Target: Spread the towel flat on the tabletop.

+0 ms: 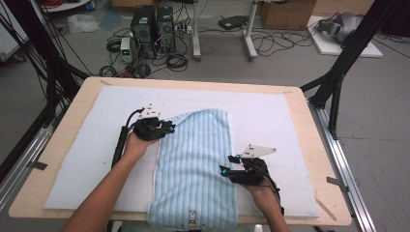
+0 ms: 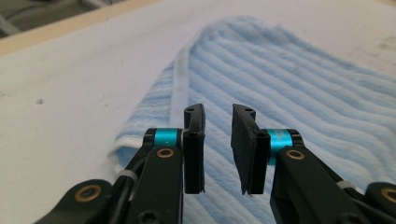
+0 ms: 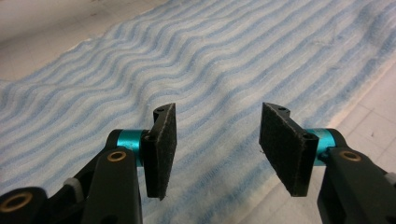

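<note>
**Towel folding, mid-step: both hands off the cloth**

Nearest, the right gripper (image 1: pixel 231 165) hovers at the blue striped towel (image 1: pixel 196 164)'s right edge, jaws wide, empty. Farther up, the left gripper (image 1: pixel 167 128) sits beside the towel's folded-over left corner, jaws narrow, gripping nothing. Next move, I reckon: grab an edge and fold again. The towel lies mid-table on the white mat (image 1: pixel 77 164).
</note>
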`<state>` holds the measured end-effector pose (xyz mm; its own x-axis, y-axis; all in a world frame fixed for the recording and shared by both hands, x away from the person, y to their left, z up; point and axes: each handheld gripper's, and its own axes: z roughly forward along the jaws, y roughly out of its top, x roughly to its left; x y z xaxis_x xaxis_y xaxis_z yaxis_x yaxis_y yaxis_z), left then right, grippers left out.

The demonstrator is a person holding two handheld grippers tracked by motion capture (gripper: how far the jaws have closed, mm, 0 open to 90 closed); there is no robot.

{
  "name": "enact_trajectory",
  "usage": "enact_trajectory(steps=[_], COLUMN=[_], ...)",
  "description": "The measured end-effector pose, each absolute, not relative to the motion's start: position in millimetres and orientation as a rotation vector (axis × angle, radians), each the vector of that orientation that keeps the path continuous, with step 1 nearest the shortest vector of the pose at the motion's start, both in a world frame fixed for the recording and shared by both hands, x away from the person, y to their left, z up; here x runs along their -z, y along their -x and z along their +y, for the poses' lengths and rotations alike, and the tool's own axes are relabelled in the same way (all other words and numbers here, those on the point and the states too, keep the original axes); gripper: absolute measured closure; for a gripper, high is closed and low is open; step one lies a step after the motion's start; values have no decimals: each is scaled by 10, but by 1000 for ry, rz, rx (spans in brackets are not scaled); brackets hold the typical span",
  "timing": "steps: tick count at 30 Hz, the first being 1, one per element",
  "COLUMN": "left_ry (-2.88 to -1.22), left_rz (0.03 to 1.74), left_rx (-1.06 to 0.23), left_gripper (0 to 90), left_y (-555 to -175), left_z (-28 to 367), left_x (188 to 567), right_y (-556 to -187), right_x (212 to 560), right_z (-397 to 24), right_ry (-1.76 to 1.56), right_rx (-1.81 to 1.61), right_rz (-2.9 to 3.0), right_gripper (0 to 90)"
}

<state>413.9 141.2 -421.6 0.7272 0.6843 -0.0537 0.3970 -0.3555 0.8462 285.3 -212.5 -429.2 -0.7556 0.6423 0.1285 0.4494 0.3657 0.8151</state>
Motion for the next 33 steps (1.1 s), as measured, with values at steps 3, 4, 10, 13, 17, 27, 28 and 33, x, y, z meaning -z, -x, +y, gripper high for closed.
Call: enact_trajectory(steps=[3, 4, 10, 13, 17, 27, 28, 33], left_ry=[-2051, -2076, -2158, -2131, -2060, -1878, -1897, -1922], left_rz=[850, 855, 867, 914, 998, 1163, 1152, 1146], left_rx=[-367, -356, -387, -473, -530, -540, -518, -496], left_gripper=[794, 800, 800, 790, 811, 621, 620, 577], left_y=[-4246, -4269, -4360, -4411, -4493, -4757, -4744, -4611], left_z=[1348, 1322, 1223, 1233, 1272, 1349, 1367, 1495], left_x=[4251, 4265, 4359, 4397, 4475, 4390, 4385, 4393], right_y=[-2850, -2849, -2856, -2854, -2859, -2869, -2865, -2931], right_x=[4292, 4293, 4301, 4300, 4318, 4340, 4338, 4342], right_z=[-2140, -2145, -2163, -2159, -2145, -2148, -2153, -2175], right_ry=[-979, -975, -983, -981, -982, -1015, -1017, -1066], right_rx=[-1334, -1334, -1331, -1335, -1316, -1302, -1303, -1244], right_rz=[2414, 2414, 2418, 2419, 2433, 2422, 2416, 2373], right_gripper=[458, 458, 458, 457, 450, 423, 423, 419])
